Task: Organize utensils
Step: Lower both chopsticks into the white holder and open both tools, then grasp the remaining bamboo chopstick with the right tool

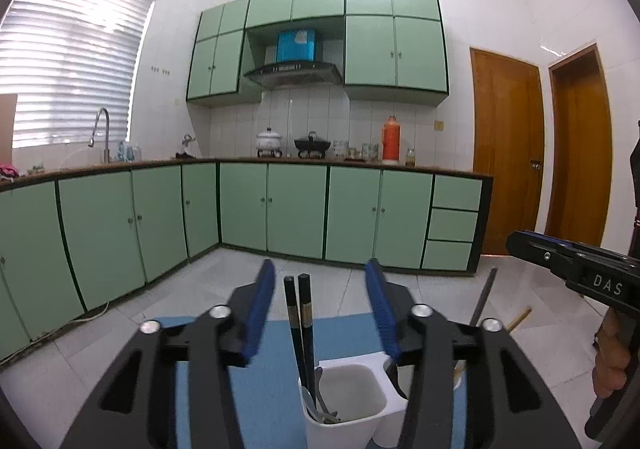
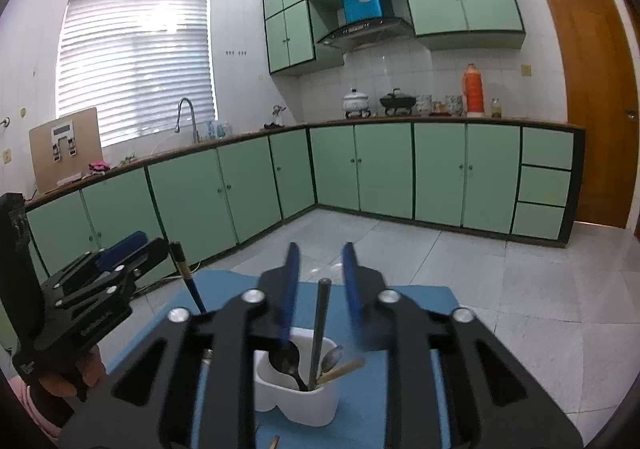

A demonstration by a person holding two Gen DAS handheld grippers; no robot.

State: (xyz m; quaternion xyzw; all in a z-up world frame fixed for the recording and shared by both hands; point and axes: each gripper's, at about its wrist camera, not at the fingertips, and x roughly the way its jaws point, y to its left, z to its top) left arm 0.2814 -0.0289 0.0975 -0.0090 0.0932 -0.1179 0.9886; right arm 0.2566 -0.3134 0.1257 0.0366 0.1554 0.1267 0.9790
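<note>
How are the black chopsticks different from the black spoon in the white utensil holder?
The black chopsticks stand nearly upright as a pair, rising well above the white utensil holder; the black spoon is single, leaning, its bowl barely above the rim. The chopsticks are straight, thin sticks with a gold band; the spoon ends in a broad rounded bowl. They sit in separate compartments. Both are black, and neither the left gripper nor the right gripper grips them.

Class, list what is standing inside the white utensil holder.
The white utensil holder contains a black spoon, a grey handle, a silver spoon and black chopsticks; their lower ends are hidden.
</note>
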